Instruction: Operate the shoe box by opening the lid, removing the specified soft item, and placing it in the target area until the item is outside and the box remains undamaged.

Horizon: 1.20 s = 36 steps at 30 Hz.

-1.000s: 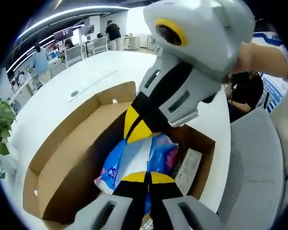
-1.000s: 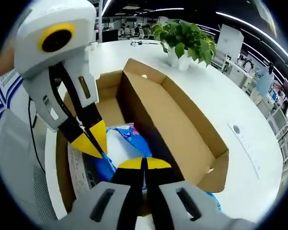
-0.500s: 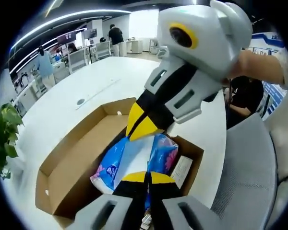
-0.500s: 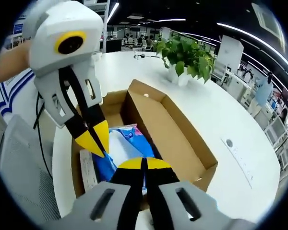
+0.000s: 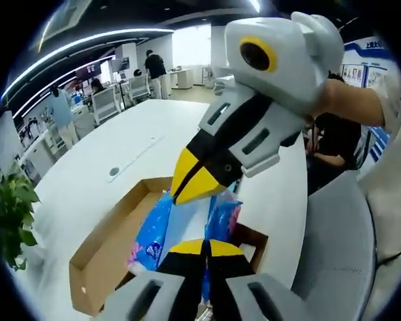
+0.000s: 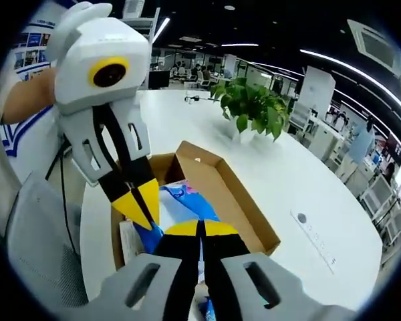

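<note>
We are in the removal step: the lid is already open and the blue plastic packet (image 5: pixel 187 224), the soft item, hangs above the cardboard shoe box (image 5: pixel 107 257), which sits on the white surface (image 5: pixel 100 160). Our left claw (image 5: pixel 202 246) is clenched on the packet's near edge, and the right claw (image 6: pixel 200 229) is likewise pinched shut on it from the other side; in each view the other claw's yellow tips meet the same packet. A paper slip (image 6: pixel 127 235) lies in the box bottom. A potted plant (image 6: pixel 250 103) stands well apart from the box on the surface. Next, we judge, both claws should carry the packet sideways clear of the box walls, then lower it onto bare surface and release together.
</note>
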Motion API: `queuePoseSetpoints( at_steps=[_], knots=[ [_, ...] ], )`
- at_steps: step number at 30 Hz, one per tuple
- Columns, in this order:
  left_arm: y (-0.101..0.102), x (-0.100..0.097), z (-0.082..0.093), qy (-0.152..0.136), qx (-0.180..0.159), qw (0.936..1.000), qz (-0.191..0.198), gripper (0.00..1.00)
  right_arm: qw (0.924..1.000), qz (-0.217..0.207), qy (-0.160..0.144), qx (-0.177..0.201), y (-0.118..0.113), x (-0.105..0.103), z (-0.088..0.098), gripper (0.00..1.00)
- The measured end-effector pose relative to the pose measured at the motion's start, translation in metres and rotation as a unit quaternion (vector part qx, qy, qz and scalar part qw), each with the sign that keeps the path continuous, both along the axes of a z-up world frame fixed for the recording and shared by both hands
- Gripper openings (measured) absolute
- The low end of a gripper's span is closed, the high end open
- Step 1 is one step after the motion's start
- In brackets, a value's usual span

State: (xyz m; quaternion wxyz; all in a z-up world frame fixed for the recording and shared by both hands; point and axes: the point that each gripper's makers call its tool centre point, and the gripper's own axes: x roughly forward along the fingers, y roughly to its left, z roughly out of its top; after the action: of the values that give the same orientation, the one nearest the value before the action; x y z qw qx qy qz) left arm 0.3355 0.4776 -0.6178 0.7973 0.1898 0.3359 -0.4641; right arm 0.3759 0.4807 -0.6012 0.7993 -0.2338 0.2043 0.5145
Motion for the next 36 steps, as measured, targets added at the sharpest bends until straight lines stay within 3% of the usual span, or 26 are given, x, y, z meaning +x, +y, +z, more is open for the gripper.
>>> queuePoseSetpoints(
  at_steps=[15,36],
  knots=[
    [-0.048,0.011,0.015,-0.008,-0.01,0.9992,-0.039,0.0,0.9996,-0.026,-0.001,-0.007,-0.053,0.007,0.012,0.0],
    [-0.12,0.018,0.006,0.015,-0.021,0.9945,-0.102,0.0,0.9971,-0.064,0.023,-0.034,-0.126,0.01,0.005,0.0]
  ],
)
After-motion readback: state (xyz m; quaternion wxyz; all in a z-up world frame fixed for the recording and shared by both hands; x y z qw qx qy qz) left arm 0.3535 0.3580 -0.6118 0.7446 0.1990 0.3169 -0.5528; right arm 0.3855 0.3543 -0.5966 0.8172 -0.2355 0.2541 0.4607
